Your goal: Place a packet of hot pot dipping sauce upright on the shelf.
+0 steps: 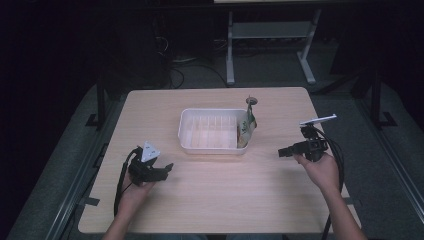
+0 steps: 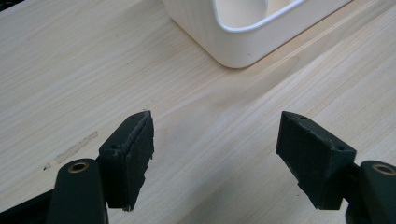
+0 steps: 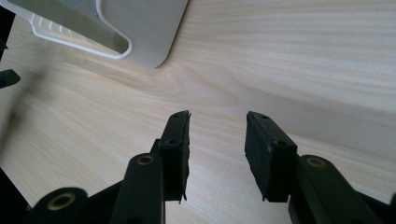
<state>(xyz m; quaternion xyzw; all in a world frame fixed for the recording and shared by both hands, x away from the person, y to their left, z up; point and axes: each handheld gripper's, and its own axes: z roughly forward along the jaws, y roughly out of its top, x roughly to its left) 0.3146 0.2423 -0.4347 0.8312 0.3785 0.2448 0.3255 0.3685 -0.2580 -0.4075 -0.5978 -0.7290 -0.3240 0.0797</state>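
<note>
1. Between the jaws of the left gripper (image 2: 215, 161), seen in the left gripper view, lies bare wood; the jaws stand wide apart and grip nothing.
2. Beyond those jaws, one rounded corner of the white plastic tray (image 2: 233, 44) rises from the table (image 2: 70, 70), near but not touching.
3. Right gripper (image 3: 217, 156) jaws stand partly apart, narrower than the left pair, with bare wood between the pads and nothing held.
4. Right gripper view: a corner of the tray (image 3: 154, 32) sits ahead and to the left of the jaws, well clear of them.
5. High view: left gripper (image 1: 150, 167) rests low at the table's near left, held in the person's left hand (image 1: 136, 192); right gripper (image 1: 302, 149) sits at the right side, pointing toward the tray.
6. Tray (image 1: 186, 131) sits mid-table between the two grippers, ribbed floor mostly bare.
7. A green-and-tan packet (image 1: 245, 129) leans upright inside the tray's right end, its top sticking above the rim.
8. Each gripper trails a dark cable back toward the person.
</note>
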